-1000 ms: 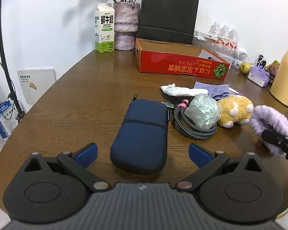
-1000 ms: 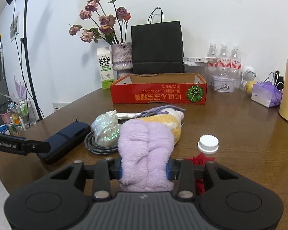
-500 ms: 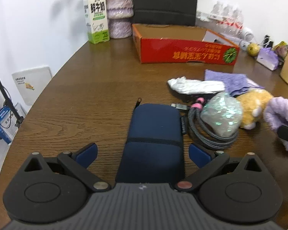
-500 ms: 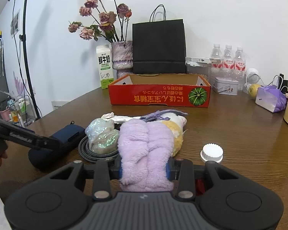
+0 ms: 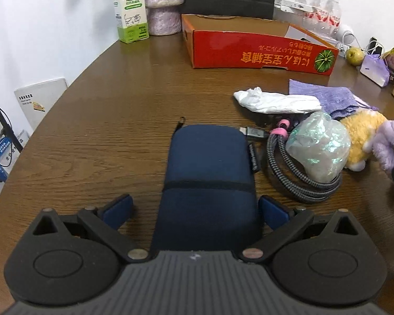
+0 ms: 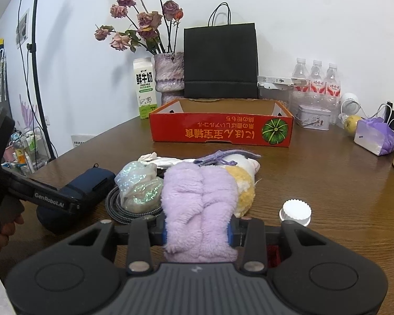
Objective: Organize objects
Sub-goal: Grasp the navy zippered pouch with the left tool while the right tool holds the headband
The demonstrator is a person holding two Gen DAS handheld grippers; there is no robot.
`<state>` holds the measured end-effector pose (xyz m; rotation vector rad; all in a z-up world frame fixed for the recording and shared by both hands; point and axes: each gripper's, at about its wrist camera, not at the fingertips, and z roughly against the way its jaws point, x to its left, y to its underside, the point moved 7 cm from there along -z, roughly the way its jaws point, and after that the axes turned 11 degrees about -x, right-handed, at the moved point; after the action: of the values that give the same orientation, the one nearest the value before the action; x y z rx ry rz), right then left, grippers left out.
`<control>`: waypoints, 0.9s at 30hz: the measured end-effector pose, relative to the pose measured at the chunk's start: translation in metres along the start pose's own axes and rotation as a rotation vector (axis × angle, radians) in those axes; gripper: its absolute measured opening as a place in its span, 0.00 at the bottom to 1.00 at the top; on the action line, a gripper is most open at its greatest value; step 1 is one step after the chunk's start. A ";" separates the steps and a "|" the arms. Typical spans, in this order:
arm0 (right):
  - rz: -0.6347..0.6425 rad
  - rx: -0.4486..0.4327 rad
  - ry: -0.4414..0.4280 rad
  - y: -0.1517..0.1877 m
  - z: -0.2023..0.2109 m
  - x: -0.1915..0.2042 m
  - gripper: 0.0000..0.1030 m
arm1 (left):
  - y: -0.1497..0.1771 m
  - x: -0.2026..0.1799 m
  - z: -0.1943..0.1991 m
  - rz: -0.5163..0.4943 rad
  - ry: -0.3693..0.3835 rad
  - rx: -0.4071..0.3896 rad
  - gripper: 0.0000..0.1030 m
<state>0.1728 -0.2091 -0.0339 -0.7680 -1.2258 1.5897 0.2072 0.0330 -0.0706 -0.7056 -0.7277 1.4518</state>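
My left wrist camera looks steeply down over the table, close above the navy pouch. My right wrist camera sits lower, nearly level, facing the wall. Both share the red box, milk carton and pouch.

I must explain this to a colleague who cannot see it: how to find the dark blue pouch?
Start at the red cardboard box at the back. Come toward the table's near edge: the dark blue pouch lies left of the coiled cable. It alone is flat, rectangular and zippered.
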 end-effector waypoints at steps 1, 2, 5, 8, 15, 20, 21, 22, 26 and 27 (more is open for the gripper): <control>-0.001 0.001 0.000 0.000 -0.001 0.000 0.35 | 0.000 -0.001 -0.001 0.001 0.003 -0.004 1.00; -0.001 0.001 -0.001 0.000 -0.001 0.000 0.35 | -0.001 -0.001 -0.002 0.003 0.001 -0.010 1.00; 0.001 0.001 -0.001 0.000 -0.001 0.001 0.35 | -0.002 -0.001 -0.004 0.008 -0.008 -0.027 1.00; -0.002 0.001 0.000 0.000 -0.001 0.001 0.35 | -0.002 -0.001 -0.004 0.004 -0.007 -0.027 1.00; 0.001 0.000 -0.001 -0.001 0.000 0.002 0.35 | -0.003 -0.003 -0.006 0.007 -0.007 -0.040 1.00; 0.011 -0.012 -0.009 -0.004 0.004 0.007 0.35 | -0.003 -0.003 -0.005 0.025 -0.029 -0.059 0.90; 0.012 -0.015 -0.010 -0.005 0.005 0.008 0.35 | -0.003 -0.005 -0.003 0.018 -0.025 -0.075 0.84; 0.013 -0.018 -0.011 -0.006 0.006 0.008 0.35 | -0.003 -0.007 -0.001 0.011 -0.016 -0.088 0.79; 0.017 -0.021 -0.014 -0.007 0.009 0.010 0.35 | -0.001 -0.010 0.005 0.011 -0.017 -0.119 0.70; 0.017 -0.023 -0.016 -0.007 0.010 0.011 0.35 | 0.000 -0.010 0.006 0.012 -0.018 -0.122 0.69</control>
<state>0.1625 -0.2021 -0.0236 -0.7834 -1.2538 1.6015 0.2022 0.0234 -0.0668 -0.7929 -0.8329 1.4354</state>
